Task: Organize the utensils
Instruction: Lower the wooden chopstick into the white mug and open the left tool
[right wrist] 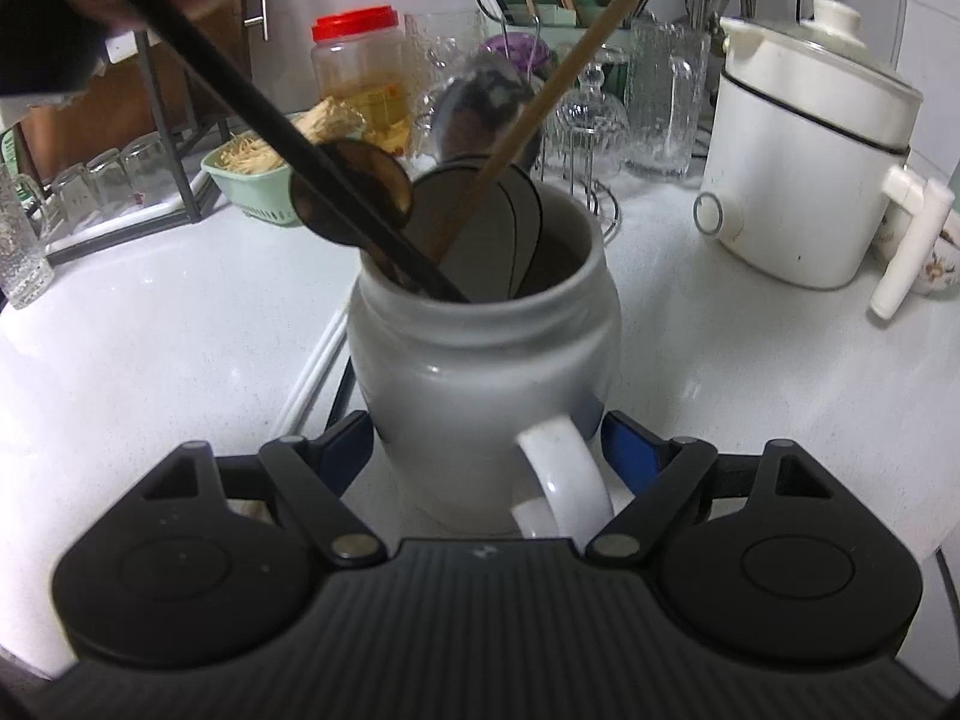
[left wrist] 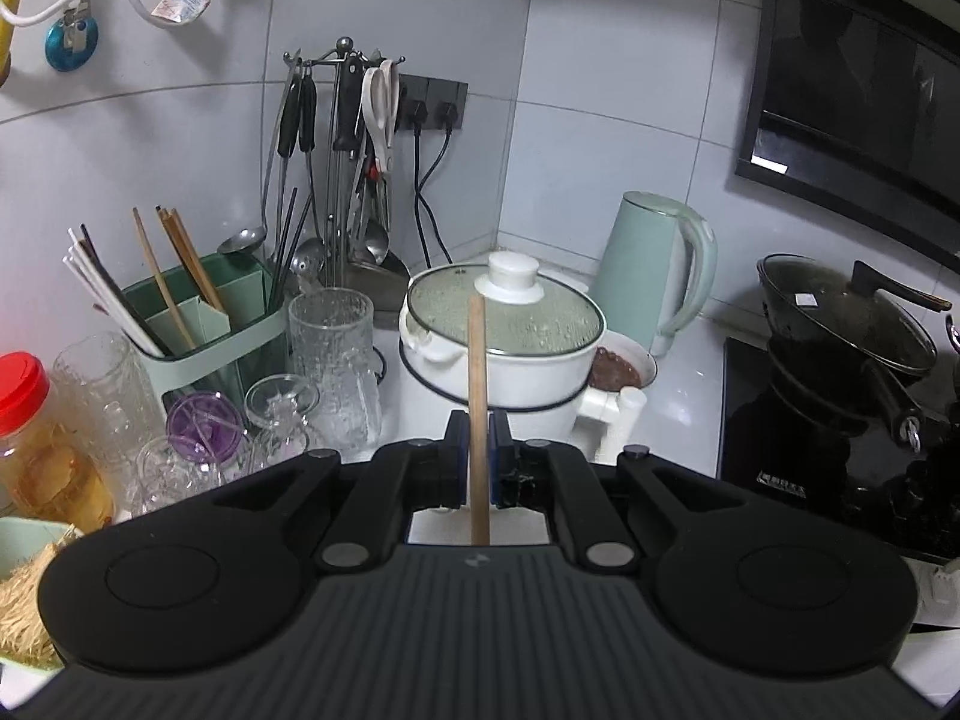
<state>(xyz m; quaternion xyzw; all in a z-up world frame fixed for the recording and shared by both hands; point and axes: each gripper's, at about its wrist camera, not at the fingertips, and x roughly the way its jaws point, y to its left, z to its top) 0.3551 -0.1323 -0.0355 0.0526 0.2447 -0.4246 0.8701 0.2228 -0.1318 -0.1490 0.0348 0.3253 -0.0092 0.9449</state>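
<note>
While the left gripper is squeezed tight on a wooden chopstick, the stick stands almost straight up between its two blue pads. Its top end shows in front of a white cooking pot with a steamy glass lid. Past that pot stand a pale green kettle and a black wok on a dark stove top.

To the left of the pot is a green chopstick holder with white, brown and dark chopsticks standing in it. Near it are a tall bumpy glass, some small clear glasses, and a plastic jar with a red lid. Behind them a metal rack holds ladles, knives and scissors in the corner of the white tiled wall.

From the right wrist view, the right gripper has its blue pads on both sides of a white mug that stands on the white counter. Its jaws sit close against the mug's round sides and appear to press it. The mug's handle points back at the camera. Inside the mug are dark spoons, a metal spoon, a black stick and a long wooden chopstick that leans up toward the right. A hand shows, blurry, in the top left corner. Beside the mug, on the left, white chopsticks lie flat on the counter. A green basket sits farther back.
</note>
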